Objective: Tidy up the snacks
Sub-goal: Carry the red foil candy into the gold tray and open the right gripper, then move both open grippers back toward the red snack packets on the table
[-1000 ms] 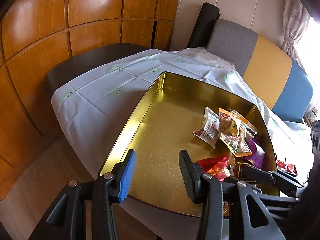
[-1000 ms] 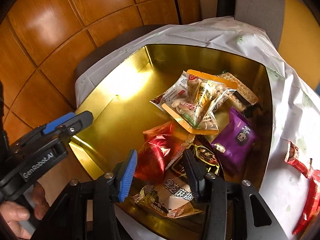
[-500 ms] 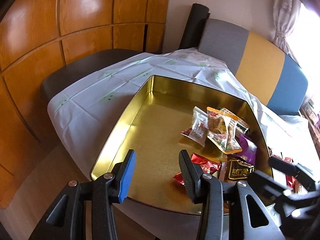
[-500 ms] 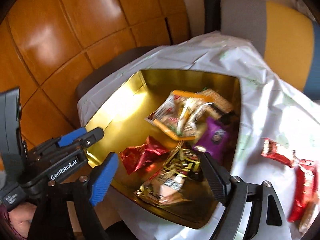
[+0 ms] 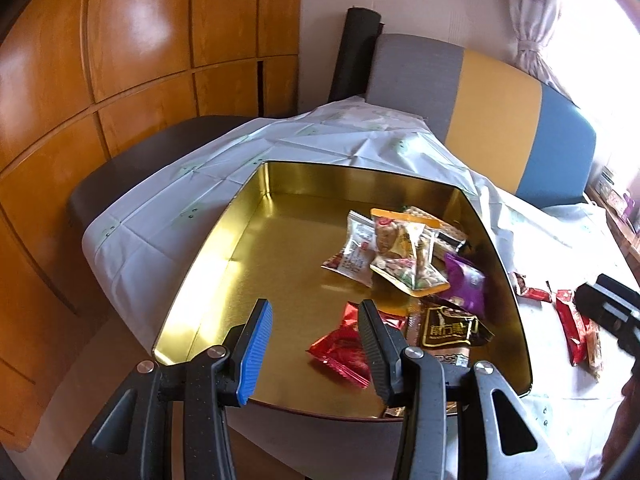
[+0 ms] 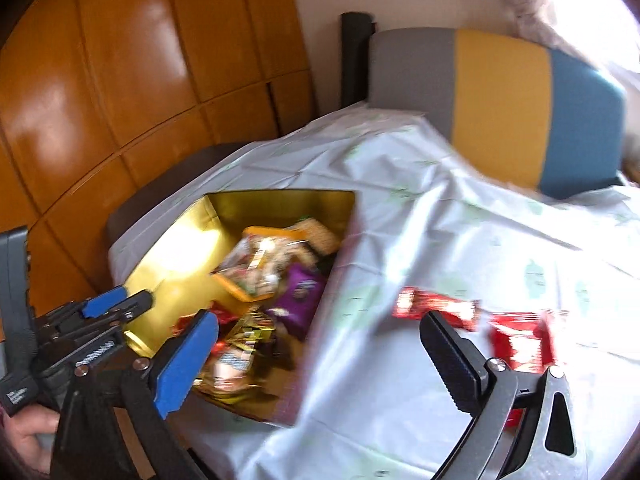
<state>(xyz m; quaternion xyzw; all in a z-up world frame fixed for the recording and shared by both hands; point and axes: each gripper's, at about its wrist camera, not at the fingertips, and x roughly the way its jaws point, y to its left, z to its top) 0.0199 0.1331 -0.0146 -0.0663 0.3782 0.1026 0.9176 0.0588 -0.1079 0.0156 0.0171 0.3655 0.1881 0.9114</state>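
Nearest the left wrist camera, the left gripper [image 5: 316,344] hangs over the near edge of a gold tin [image 5: 280,280], its jaws parted with nothing between them; the blue pad sits on one side and the black pad on the other, and behind the black one lies a red wrapper [image 5: 344,348] on the tin floor. Beside that wrapper is a dark brown packet [image 5: 452,330] with gold lettering, and a little farther in a purple packet [image 5: 466,284], a clear bag of nuts [image 5: 408,258] with an orange border, and a white sachet [image 5: 354,248] next to it. All of these snacks crowd the right half of the tin, while its left half shows bare metal. The tin rests on a white tablecloth [image 5: 160,232] printed with faint green marks. To the right of the tin, outside it, red packets [image 5: 568,324] lie on the cloth. In the blurred right wrist view, the right gripper [image 6: 320,356] is spread wide and empty above the cloth, just right of the tin's edge, with the red packets [image 6: 516,340] lying close behind its black finger. The left gripper [image 6: 116,304] shows at the left of that view, over the tin's corner. Farther back stands a chair [image 5: 480,108] in grey, yellow and blue, then wood panelling [image 5: 140,60] and a pale curtain [image 5: 536,20].
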